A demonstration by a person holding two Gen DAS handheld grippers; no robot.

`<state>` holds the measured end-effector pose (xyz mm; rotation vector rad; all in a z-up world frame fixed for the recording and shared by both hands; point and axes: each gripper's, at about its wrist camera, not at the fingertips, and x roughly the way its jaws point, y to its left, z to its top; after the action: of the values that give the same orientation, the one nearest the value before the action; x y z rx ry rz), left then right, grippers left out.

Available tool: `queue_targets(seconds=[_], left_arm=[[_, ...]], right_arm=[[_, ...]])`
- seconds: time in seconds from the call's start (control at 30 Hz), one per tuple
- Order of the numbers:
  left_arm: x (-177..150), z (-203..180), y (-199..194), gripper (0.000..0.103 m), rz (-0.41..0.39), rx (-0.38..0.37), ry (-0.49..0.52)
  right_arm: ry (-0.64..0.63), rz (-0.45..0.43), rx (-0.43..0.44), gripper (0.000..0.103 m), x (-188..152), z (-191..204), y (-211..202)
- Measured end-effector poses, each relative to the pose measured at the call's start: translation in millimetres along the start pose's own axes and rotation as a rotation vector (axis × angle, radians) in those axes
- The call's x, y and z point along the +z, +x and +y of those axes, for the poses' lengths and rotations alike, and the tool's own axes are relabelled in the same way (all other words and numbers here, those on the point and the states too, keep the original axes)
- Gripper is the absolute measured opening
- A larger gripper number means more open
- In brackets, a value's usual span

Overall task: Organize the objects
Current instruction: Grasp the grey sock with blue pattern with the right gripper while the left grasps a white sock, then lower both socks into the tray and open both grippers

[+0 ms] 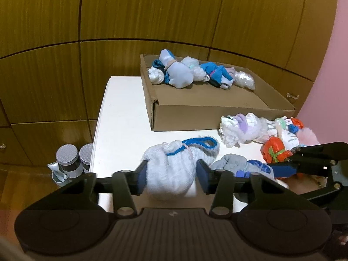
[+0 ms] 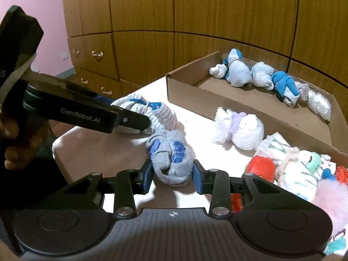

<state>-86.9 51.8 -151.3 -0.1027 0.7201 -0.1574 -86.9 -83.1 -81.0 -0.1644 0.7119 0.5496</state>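
My left gripper (image 1: 171, 175) is shut on a pale blue-white sock bundle with a blue cuff (image 1: 174, 167), resting on the white table (image 1: 121, 119). My right gripper (image 2: 173, 175) is shut on a grey sock bundle with blue patches (image 2: 171, 158), which also shows in the left wrist view (image 1: 237, 165). The left gripper's fingers (image 2: 130, 119) show in the right wrist view, clamped on the pale bundle (image 2: 152, 113). A cardboard box (image 1: 195, 115) behind holds a row of several rolled sock bundles (image 1: 180, 74).
Loose bundles lie at the table's right: a white-lilac one (image 2: 238, 130), a red one (image 2: 261, 166), striped white ones (image 2: 298, 169), a pink fluffy one (image 2: 332, 198). Two grey-lidded jars (image 1: 67, 158) stand left of the table. Wooden drawers (image 2: 95, 65) stand behind.
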Motion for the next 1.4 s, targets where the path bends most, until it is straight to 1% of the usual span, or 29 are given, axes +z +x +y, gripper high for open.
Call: queue_targets(seconds=[0.1, 0.3, 0.4, 0.53, 0.7, 0.83, 0.97, 1.03, 1.1, 1.17, 1.23, 1.4], left_arm=[[0.4, 1.1, -0.5, 0.035, 0.004, 0.005, 0.004], [-1.0, 0.3, -1.6, 0.033, 0.000, 0.004, -0.002], [-0.7, 0.2, -3.6, 0.031, -0.001, 0.005, -0.004], [4.6, -1.9, -10.1, 0.031, -0.017, 0.004, 0.003], [26.2, -4.5, -18.1, 0.031, -0.059, 0.019, 0.003], [56.7, -7.1, -13.9, 0.031, -0.094, 0.040, 0.000], [91.3, -14.1, 5.4, 0.031, -0.110, 0.066, -0.002], [104.4, -19.2, 21.3, 0.031, -0.112, 0.099, 0.014], [113.7, -23.6, 40.7, 0.031, -0.097, 0.131, 0.030], [118.6, -29.1, 61.6, 0.031, -0.076, 0.165, 0.056], [119.0, -34.8, 77.6, 0.031, -0.060, 0.210, 0.106], [109.0, -42.4, 108.7, 0.031, -0.022, 0.296, 0.233]], right_arm=[[0.016, -0.016, 0.008, 0.043, 6.0, -6.4, 1.6], [0.023, -0.020, 0.005, 0.043, 1.9, -6.8, -1.4], [0.038, -0.033, 0.006, 0.042, 0.9, -7.7, -5.2], [0.062, -0.055, 0.021, 0.042, 3.4, -15.8, -12.1], [0.083, -0.098, 0.019, 0.042, 17.1, -25.4, -26.7], [0.079, -0.136, 0.002, 0.042, 40.9, -39.1, -35.9], [0.081, -0.157, -0.027, 0.042, 69.5, -57.9, -32.5], [0.097, -0.155, -0.029, 0.043, 83.9, -69.8, -24.2], [0.118, -0.144, -0.033, 0.043, 97.2, -82.6, -11.2], [0.131, -0.127, -0.041, 0.043, 107.0, -93.4, 3.9], [0.144, -0.100, -0.047, 0.043, 113.7, -104.1, 21.6], [0.181, -0.047, -0.067, 0.043, 108.9, -120.4, 54.6]])
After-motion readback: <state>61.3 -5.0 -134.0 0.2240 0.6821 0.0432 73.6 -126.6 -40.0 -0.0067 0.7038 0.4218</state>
